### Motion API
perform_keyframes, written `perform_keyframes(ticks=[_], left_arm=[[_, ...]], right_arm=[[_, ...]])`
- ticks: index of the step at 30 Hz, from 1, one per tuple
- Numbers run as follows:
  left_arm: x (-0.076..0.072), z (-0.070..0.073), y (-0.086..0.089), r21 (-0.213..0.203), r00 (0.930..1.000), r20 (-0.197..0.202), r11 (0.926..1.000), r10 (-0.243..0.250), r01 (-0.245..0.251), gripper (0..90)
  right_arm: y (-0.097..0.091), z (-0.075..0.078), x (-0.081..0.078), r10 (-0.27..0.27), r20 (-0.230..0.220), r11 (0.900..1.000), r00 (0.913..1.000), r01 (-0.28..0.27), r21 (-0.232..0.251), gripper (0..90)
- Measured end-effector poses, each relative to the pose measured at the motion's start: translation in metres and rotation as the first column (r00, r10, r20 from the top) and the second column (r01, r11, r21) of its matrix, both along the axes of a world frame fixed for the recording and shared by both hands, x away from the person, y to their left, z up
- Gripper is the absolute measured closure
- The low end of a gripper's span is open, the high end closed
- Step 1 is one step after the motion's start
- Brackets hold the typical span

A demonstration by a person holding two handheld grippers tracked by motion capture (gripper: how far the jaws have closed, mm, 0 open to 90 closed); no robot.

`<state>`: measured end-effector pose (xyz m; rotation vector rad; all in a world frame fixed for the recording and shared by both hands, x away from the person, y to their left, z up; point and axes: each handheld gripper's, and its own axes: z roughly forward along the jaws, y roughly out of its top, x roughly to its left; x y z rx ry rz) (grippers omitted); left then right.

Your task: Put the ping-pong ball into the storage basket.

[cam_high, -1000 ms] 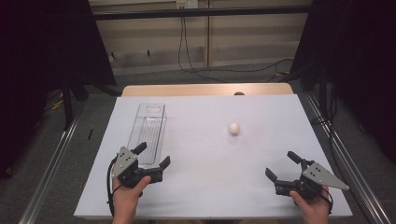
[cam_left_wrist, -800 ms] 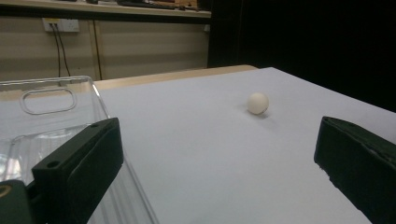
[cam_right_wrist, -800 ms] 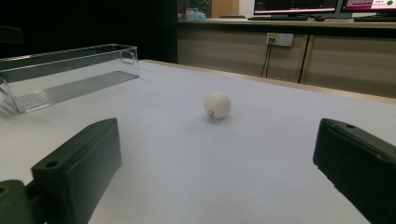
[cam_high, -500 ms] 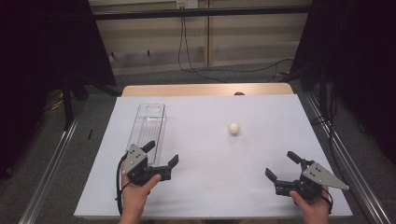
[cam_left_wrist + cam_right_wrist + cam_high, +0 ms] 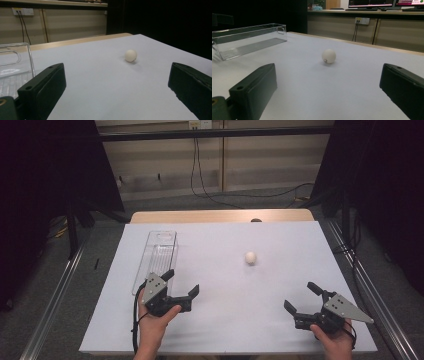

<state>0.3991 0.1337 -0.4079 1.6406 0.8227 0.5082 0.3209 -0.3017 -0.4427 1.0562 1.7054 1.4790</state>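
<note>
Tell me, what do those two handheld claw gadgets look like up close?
Each is a black block with two chunky black prongs. The left claw has a small grey three-cornered plate with dark dots on top and a black cable trailing from it. The right claw carries a larger grey three-cornered plate. Both forearms are bare, with no sleeves showing.

Left gripper [image 5: 117, 82] low over the table [image 5: 100, 82], white surface; its two black jaws rise from the bottom corners, spread wide with nothing between them. White ball [image 5: 130, 55] rests on the table ahead, right of centre, well apart from both jaws, small shadow beneath it. Clear plastic tray [image 5: 15, 62] lies at left, just behind the left-hand jaw. Wall socket [image 5: 23, 11] with cables on the far wall.
</note>
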Motion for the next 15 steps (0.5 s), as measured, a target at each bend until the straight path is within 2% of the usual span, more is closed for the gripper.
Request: perform_keyframes(ticks=[7,15], left_arm=[[0.003,-0.002,-0.009,0.016,0.9999,-0.006,0.9998,-0.010,0.010,1.8],[0.005,-0.005,-0.019,0.014,0.9998,-0.012,0.9997,-0.019,0.019,1.9]], right_arm=[[0.000,0.000,0.000,-0.003,0.001,1.0000,1.0000,0.003,0.005,0.6],[0.000,0.000,0.000,0.001,-0.001,1.0000,1.0000,-0.001,0.000,0.6]])
